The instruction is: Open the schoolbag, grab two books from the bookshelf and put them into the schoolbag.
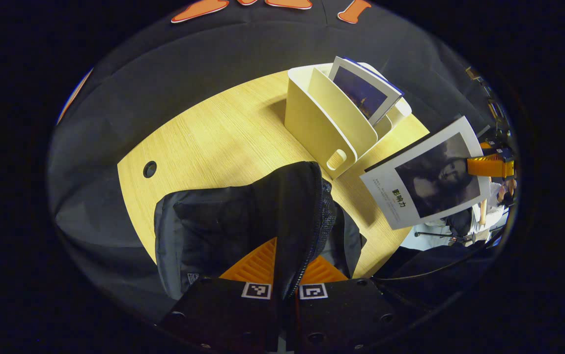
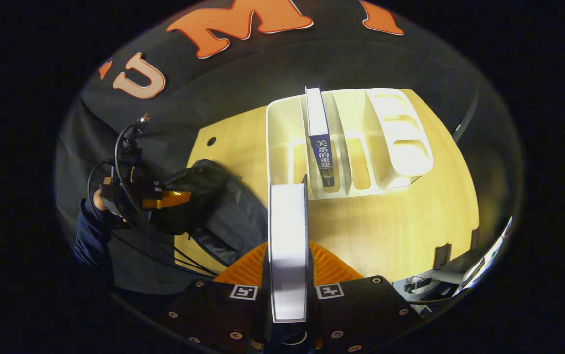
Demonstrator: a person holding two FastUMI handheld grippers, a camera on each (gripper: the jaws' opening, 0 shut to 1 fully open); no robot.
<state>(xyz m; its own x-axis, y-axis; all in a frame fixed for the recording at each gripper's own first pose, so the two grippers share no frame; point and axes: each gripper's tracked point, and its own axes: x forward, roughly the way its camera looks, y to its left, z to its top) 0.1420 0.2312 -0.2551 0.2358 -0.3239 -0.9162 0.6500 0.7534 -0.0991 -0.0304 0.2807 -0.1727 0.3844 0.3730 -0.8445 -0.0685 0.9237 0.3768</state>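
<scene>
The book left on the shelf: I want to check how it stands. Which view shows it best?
The right gripper view: the book faces it spine-on, upright in a slot of the white shelf, in full. The left gripper view shows the same book from the side, leaning, its lower part hidden behind a divider.

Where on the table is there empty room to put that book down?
Bare wood lies left of the bookshelf, back toward the round hole, and in front of the bookshelf on the side away from the schoolbag. It is crowded around the schoolbag, held by the left gripper, and where the right gripper holds the book.
</scene>
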